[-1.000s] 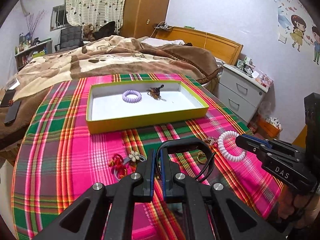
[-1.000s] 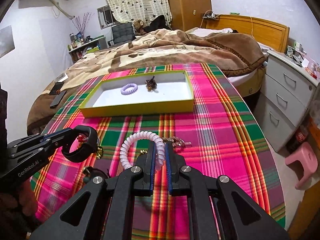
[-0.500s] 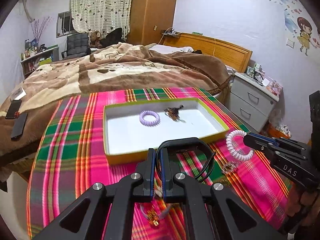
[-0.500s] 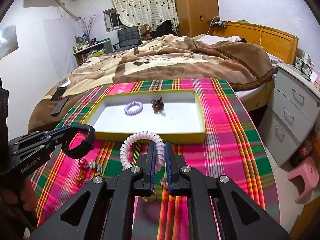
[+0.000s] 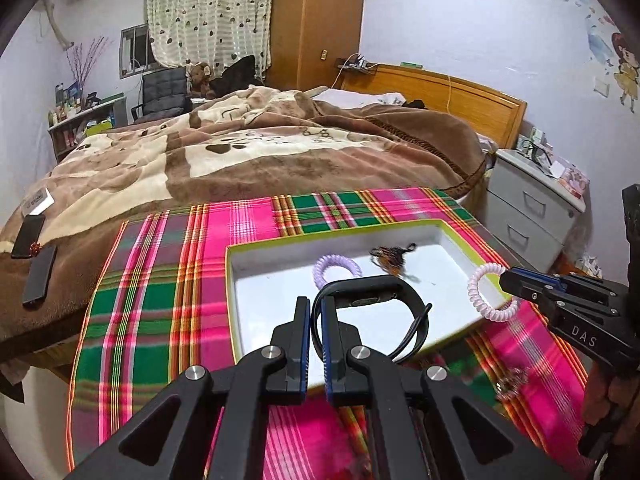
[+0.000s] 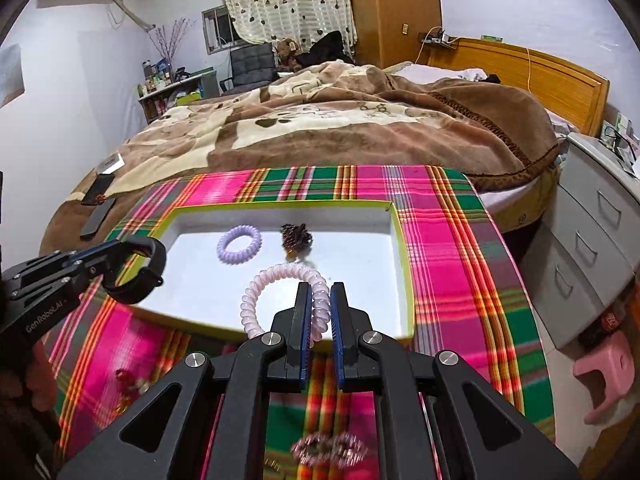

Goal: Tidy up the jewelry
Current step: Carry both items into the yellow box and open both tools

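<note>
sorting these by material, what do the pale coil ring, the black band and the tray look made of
Pale coil ring: glossy, translucent pink plastic, judging by its shiny spiral turns.
Black band: matte, flexible-looking loop, probably rubber or silicone; too little detail to be sure.
Tray: thin, flat walls, white inside, yellow-green rim, likely cardboard.

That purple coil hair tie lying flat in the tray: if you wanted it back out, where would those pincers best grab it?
Probably across one side of the ring. The purple coil hair tie lies flat on the floor of the tray, so come from above, one finger inside the loop and one outside. Its left side looks freest; the dark beaded piece lies close on its right.
</note>
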Tool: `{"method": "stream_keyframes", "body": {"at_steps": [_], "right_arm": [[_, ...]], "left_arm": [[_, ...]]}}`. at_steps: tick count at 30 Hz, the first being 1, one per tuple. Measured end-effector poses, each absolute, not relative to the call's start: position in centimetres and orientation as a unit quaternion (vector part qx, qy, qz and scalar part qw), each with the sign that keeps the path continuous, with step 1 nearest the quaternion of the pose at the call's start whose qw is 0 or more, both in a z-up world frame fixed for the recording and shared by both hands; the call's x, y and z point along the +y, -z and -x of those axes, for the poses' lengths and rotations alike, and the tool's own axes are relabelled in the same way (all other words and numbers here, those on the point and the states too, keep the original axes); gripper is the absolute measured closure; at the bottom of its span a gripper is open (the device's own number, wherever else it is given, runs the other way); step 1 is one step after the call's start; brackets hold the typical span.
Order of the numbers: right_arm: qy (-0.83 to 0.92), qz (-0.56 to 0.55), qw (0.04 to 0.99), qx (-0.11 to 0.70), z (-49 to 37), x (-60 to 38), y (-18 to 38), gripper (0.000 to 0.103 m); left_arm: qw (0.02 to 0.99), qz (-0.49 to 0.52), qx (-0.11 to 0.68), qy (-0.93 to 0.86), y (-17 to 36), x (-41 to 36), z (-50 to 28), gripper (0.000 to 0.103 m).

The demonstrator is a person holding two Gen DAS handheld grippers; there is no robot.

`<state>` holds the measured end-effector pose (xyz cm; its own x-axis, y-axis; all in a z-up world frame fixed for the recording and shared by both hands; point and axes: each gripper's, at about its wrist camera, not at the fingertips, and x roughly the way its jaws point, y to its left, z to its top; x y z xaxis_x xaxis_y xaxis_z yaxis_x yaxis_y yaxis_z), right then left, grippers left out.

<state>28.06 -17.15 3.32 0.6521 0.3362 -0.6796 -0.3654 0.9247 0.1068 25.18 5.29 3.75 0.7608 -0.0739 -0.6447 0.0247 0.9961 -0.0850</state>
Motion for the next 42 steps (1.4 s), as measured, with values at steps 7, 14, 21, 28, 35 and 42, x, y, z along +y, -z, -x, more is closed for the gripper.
{"method": "stream_keyframes", "body": {"at_steps": [7,14,21,28,35,42], "right_arm": [[-0.189,0.016,0.903,0.385,-31.8,-16.6,-2.1,0.093],[-0.179,0.017,0.898,0.401,-35.2,-16.4,-1.1,0.093],[-0.163,0.022,0.893,0.420,-37.2,-16.3,0.3,0.093],[-0.155,0.036,0.888,0.431,-38.2,-15.7,1.3,0.093],[-0.145,0.044,0.888,0.435,-39.1,-15.6,1.9,0.093],[-0.142,0.049,0.885,0.441,-39.6,-15.4,2.3,0.093]], "left_arm": [[0.930,0.037,0.364,0.015,-2.5,6.3,-29.2,0.098],[0.921,0.032,0.389,-0.005,-0.8,6.9,-32.3,0.098],[0.912,0.028,0.409,-0.029,0.8,7.9,-34.4,0.098],[0.907,0.025,0.418,-0.041,1.4,8.1,-35.5,0.098],[0.905,0.025,0.421,-0.053,1.7,8.4,-36.1,0.098],[0.904,0.030,0.424,-0.053,2.2,8.8,-36.4,0.098]]}}
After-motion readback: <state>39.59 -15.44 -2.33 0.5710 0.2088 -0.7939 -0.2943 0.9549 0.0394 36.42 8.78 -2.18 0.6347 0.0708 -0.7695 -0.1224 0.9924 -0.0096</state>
